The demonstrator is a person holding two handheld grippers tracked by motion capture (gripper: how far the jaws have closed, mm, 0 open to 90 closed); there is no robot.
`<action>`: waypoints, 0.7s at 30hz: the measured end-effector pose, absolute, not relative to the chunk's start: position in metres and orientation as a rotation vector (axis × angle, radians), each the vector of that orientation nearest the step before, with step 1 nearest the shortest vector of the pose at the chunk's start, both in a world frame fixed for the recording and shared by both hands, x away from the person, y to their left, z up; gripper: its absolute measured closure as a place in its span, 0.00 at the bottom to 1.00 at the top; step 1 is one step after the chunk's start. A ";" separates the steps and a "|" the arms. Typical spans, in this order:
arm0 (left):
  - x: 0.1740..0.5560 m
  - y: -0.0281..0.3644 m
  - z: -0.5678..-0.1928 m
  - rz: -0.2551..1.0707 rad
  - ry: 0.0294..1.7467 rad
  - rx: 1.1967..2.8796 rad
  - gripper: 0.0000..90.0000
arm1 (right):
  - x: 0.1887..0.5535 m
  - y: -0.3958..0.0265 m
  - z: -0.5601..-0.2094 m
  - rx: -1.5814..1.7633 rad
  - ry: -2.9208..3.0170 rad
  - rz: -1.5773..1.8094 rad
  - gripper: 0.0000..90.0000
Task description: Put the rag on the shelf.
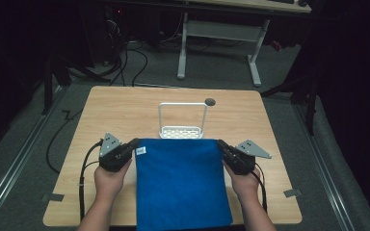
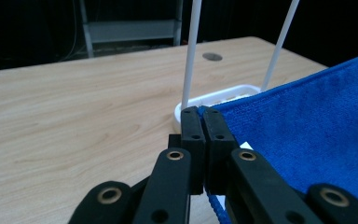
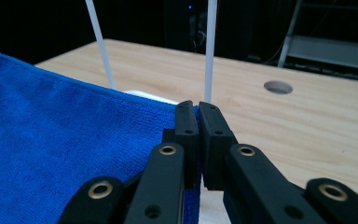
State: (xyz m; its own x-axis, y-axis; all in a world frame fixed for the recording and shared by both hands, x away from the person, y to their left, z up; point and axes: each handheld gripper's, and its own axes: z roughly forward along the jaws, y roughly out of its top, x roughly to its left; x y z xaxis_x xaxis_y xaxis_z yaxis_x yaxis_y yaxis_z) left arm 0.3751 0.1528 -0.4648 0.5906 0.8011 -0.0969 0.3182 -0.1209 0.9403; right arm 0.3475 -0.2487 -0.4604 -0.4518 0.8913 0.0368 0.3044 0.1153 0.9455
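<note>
In the high view, a blue cloth (image 1: 182,185) was seen stretched flat between the two tools, its far edge held just in front of a white wire rack (image 1: 182,122) that stood upright near the middle of the worktop (image 1: 125,106). The left tool (image 1: 136,143) was clamped on the far left corner and the right tool (image 1: 219,143) on the far right corner; the corners were presumably taken so that the edge would be kept taut and straight. The near part of the cloth was draped toward the front edge of the worktop, between the person's forearms. A small white label (image 1: 141,151) was visible at the left corner.

In the left gripper view, the jaws of the left tool (image 2: 200,112) were seen pressed together with the cloth's hem (image 2: 214,205) pinched between them. The cloth (image 2: 317,130) was spread away to the right, and the rack's base (image 2: 223,95) and two thin uprights lay just beyond the tips. Such a line-up suggested that the cloth was being brought toward the rack's bar.

In the right gripper view, the right tool (image 3: 198,106) was likewise closed on the cloth's corner, the blue fabric (image 3: 74,135) being stretched off to the left. One white upright (image 3: 209,51) rose just past the tips. A round hole (image 3: 278,87) in the worktop was seen farther off to the right.
</note>
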 end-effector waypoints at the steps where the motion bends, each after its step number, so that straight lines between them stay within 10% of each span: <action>1: 0.372 0.152 -0.459 0.551 0.918 1.693 0.99 | 0.345 -0.250 -0.456 1.151 1.818 1.352 0.97; 21: 0.356 0.144 -0.391 0.712 0.797 1.582 0.99 | 0.326 -0.253 -0.395 1.007 1.677 1.437 0.97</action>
State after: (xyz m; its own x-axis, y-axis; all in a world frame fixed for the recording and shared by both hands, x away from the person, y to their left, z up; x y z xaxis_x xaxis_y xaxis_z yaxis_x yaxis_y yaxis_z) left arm 0.3555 0.1437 -0.3908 0.5823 0.8127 0.0177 0.1090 -0.0997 0.9890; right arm 0.3256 -0.2530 -0.3948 -0.4536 0.8910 -0.0209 0.1159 0.0823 0.9898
